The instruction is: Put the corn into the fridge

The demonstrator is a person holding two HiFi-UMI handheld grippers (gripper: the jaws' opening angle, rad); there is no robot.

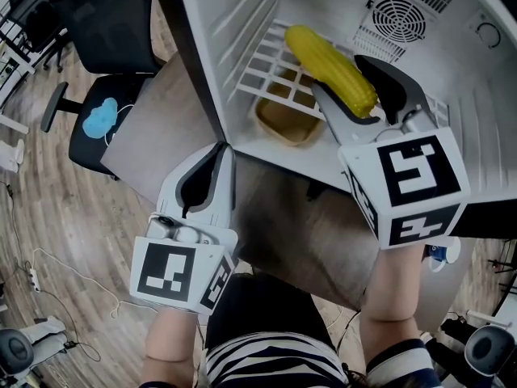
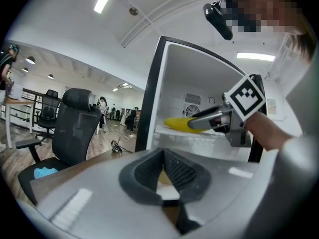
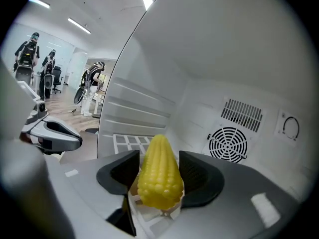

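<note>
Two hand-held grippers show. The right hand-held gripper (image 1: 338, 78), upper right of the head view, is clenched on the yellow corn (image 1: 323, 59), holding it inside the open fridge (image 1: 242, 23) over the white wire shelf (image 1: 271, 71). The left hand-held gripper (image 1: 216, 153), lower left, has its jaws closed together on nothing, outside the fridge near its black edge.
</note>
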